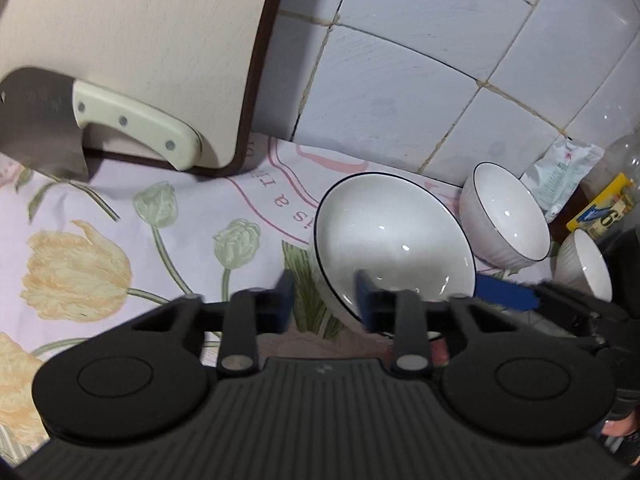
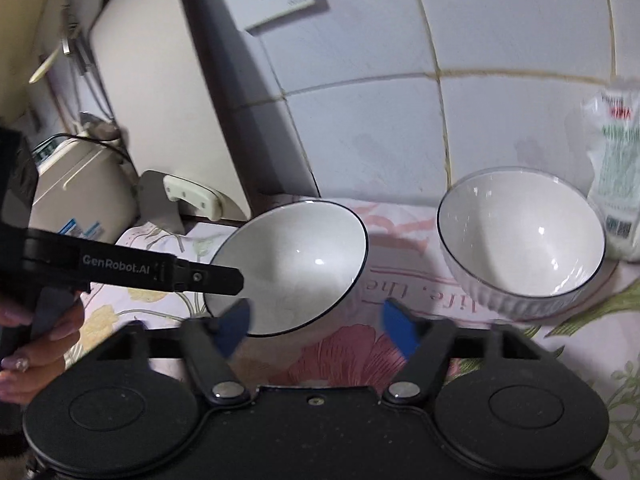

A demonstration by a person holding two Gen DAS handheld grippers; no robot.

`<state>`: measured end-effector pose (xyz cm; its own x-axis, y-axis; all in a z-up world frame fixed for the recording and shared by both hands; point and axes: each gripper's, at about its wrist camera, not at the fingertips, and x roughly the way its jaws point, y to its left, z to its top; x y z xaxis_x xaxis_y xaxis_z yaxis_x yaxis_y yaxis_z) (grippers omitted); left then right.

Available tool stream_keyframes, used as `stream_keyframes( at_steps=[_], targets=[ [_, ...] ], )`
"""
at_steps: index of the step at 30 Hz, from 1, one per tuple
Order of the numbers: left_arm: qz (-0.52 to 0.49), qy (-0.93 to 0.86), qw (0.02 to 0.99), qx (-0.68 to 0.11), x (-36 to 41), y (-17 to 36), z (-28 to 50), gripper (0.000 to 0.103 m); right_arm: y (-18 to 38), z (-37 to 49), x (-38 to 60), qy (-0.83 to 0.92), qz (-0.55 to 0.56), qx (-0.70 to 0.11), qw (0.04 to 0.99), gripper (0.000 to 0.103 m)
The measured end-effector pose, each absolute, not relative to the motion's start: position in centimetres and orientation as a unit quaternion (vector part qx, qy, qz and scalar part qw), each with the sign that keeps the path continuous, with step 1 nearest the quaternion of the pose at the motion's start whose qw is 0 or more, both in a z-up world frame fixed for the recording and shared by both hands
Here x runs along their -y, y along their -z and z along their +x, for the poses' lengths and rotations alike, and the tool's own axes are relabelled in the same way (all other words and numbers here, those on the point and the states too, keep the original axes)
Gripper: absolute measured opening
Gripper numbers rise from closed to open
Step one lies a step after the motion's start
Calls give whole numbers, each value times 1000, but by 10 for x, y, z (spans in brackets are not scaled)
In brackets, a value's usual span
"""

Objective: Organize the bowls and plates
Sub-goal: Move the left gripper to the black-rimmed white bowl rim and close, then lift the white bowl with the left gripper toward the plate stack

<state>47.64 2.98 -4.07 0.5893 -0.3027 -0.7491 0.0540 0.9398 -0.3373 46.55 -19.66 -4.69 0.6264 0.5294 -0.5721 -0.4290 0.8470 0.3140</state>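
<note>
Tilted wide bowl (image 1: pixel 396 232) near the counter's (image 1: pixel 120 240) back edge.
Left gripper (image 1: pixel 325 300) narrowly straddles its near rim, grip impossible to tell; right gripper (image 2: pixel 318 330) sits beside it, jaws apart.

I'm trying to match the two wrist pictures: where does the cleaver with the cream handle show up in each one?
Left wrist view: the cleaver is at the far left, leaning on the cutting board.
Right wrist view: the cleaver is left of centre, behind the tilted bowl.
Shared landmark: that tilted bowl with the dark rim, nearest both grippers.
</note>
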Motion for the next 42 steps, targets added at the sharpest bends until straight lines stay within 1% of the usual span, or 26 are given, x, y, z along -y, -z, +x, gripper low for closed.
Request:
stream_keyframes(
  at_steps=[1,3,4,6,13,18,26,34,42],
  targets=[
    [-148,105,877,-445,-30,42,478,20,48,468,196,-263,81,-348,896,51],
    [-147,101,877,-446,-28,44,479,19,48,472,196,-243,89,-363,895,43],
    [-145,99,878,-445,-28,43,479,19,46,475,194,-236,90,-371,893,42],
    [-142,94,879,-446,-26,42,478,18,43,480,192,-218,94,-389,890,34],
    [-114,87,887,-439,-18,32,469,16,39,477,178,-161,65,-417,892,23],
    [-101,92,893,-429,-12,22,459,16,31,465,181,-145,64,-417,895,22],
    [-100,112,898,-413,-4,-4,435,16,2,435,189,-128,59,-402,905,21],
    [-92,141,908,-384,17,-31,393,16,-25,390,213,-109,70,-396,909,21],
    [-81,168,909,-372,44,-45,345,16,-43,335,238,-91,72,-381,917,21]
  ],
)
